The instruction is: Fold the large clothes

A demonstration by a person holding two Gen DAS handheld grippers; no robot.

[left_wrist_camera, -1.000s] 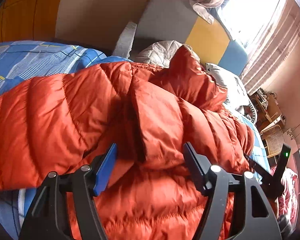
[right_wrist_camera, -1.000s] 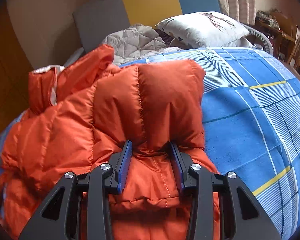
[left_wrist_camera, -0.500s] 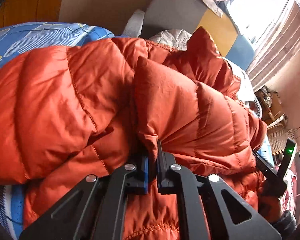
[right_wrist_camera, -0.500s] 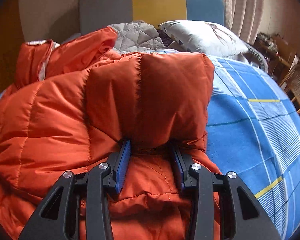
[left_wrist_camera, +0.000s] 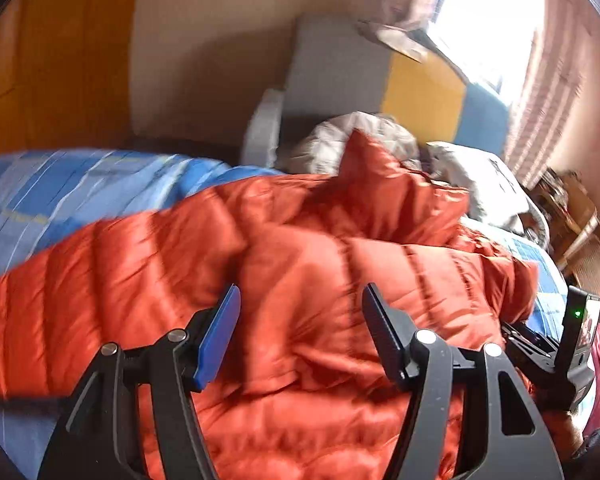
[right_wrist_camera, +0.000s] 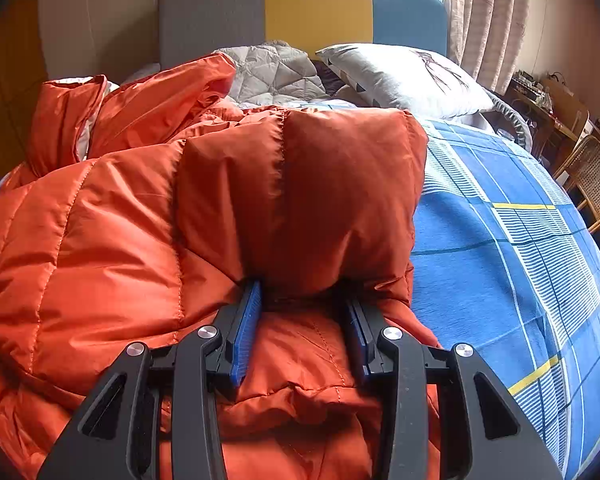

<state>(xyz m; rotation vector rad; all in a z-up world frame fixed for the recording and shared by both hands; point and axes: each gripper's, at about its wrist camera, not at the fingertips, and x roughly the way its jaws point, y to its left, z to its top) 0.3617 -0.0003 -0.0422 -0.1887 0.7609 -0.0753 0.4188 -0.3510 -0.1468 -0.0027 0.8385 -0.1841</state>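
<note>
A bed covered by a blue checked sheet with white and yellow lines (right_wrist_camera: pixel 500 248) fills the lower right of the right wrist view, with a grey, yellow and blue panelled headboard (right_wrist_camera: pixel 300 4) across the top centre and pale striped curtains (right_wrist_camera: pixel 484 12) at the upper right. A grey-white printed pillow (right_wrist_camera: pixel 404 76) and a grey quilted blanket (right_wrist_camera: pixel 272 68) lie below the headboard. At the right edge stands a wicker-backed chair (right_wrist_camera: pixel 596 176).

The orange-red quilted puffer jacket (right_wrist_camera: pixel 120 220) lies bunched on the sheet, covering the left and centre of that view and the middle of the blurred left wrist view (left_wrist_camera: pixel 320 280).

The right gripper (right_wrist_camera: pixel 304 312), at bottom centre, is clamped on a thick puffed fold of the jacket that bulges up above its blue-padded fingers (right_wrist_camera: pixel 248 320).

The left gripper (left_wrist_camera: pixel 300 312), at the bottom of its own view, has its jaws spreading apart; jacket fabric lies between them, and the pads do not press on it. The right gripper's black body with a green light (left_wrist_camera: pixel 576 320) shows at that view's lower right edge.
</note>
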